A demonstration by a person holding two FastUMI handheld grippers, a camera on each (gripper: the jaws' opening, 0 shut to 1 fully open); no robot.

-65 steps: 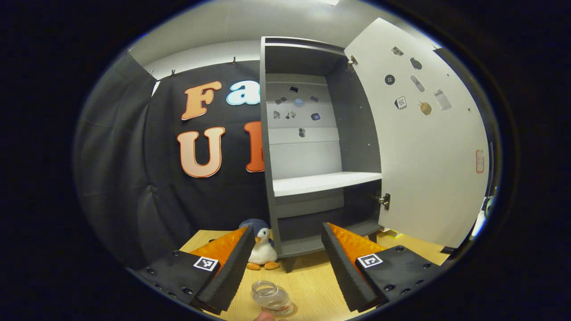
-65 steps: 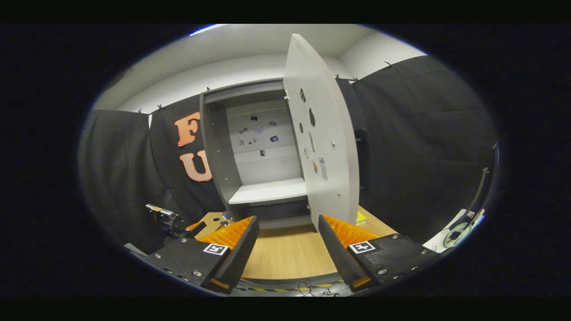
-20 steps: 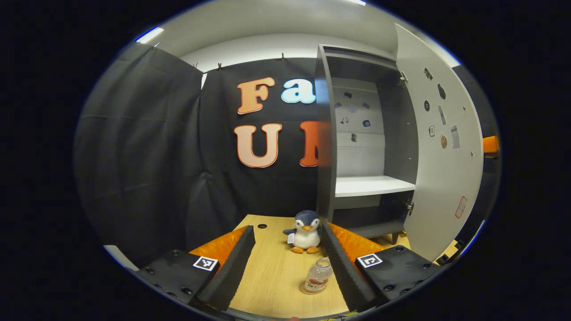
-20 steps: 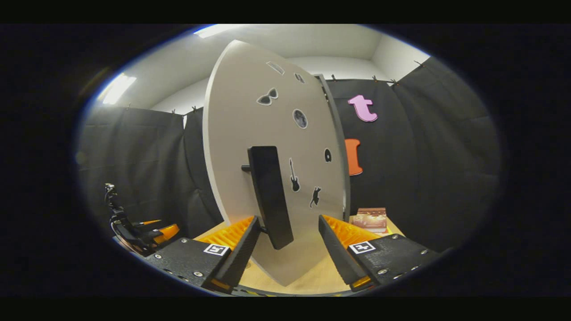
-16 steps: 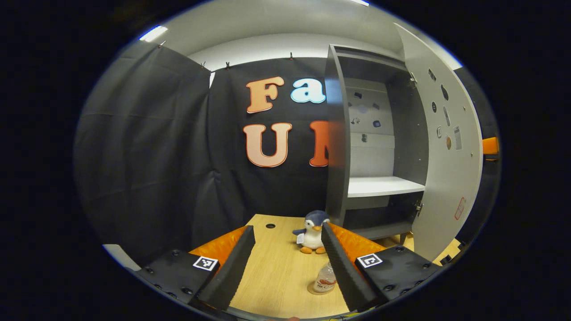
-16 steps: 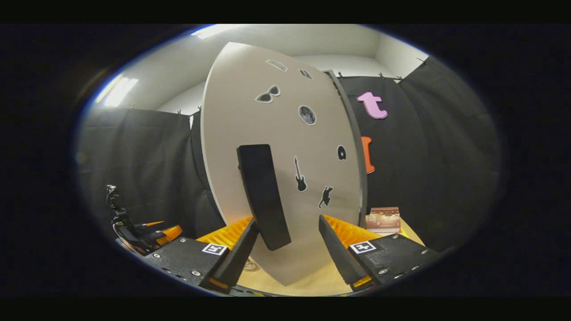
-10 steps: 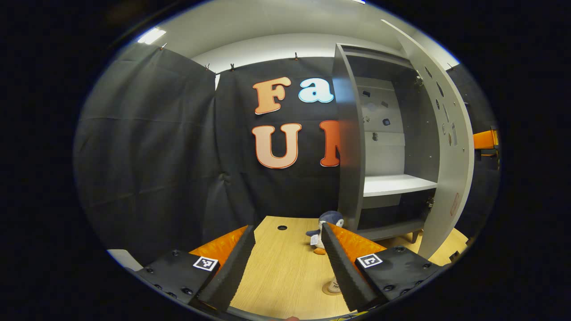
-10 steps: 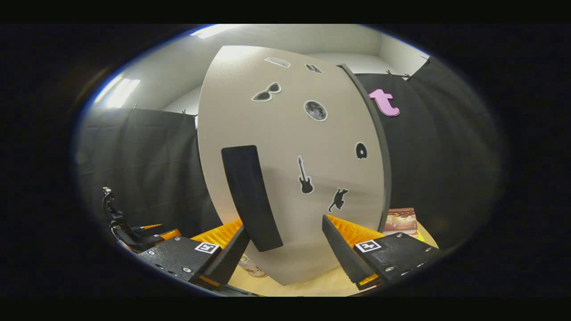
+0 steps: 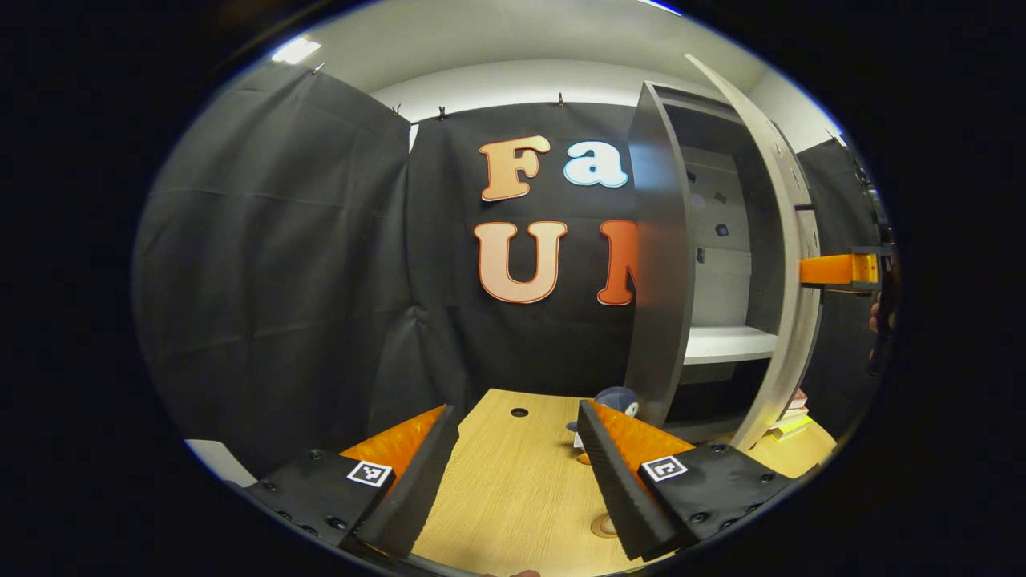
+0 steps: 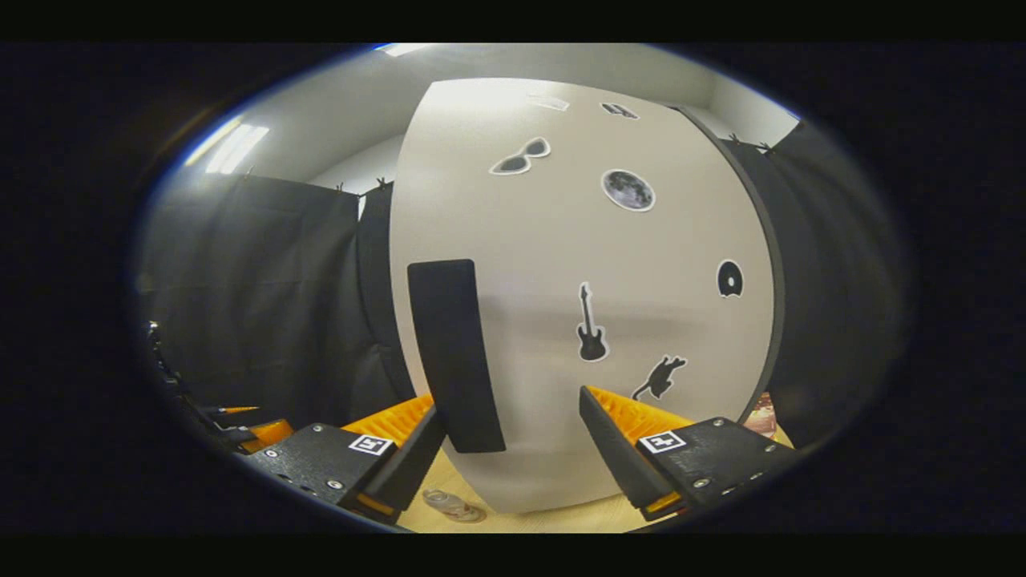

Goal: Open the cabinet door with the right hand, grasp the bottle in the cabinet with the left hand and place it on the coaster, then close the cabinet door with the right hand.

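black cloth walled the booth around a pale wooden table [image 9: 513, 489]. left gripper [image 9: 517, 473] hovered, jaws wide apart and empty. right gripper [image 10: 509, 449], jaws spread, faced the grey cabinet's white door [image 10: 577, 320] near its black handle [image 10: 455, 353]. small clear bottle [image 10: 453, 503] stood on the table below.

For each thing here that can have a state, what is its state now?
Door: partly open, close to the cabinet.
Cabinet: shelf bare.
Bottle: on the table, out of the cabinet.
Coaster: on the table, mostly hidden.
Left tool: open, holds nothing.
Right tool: open, at the door's handle.
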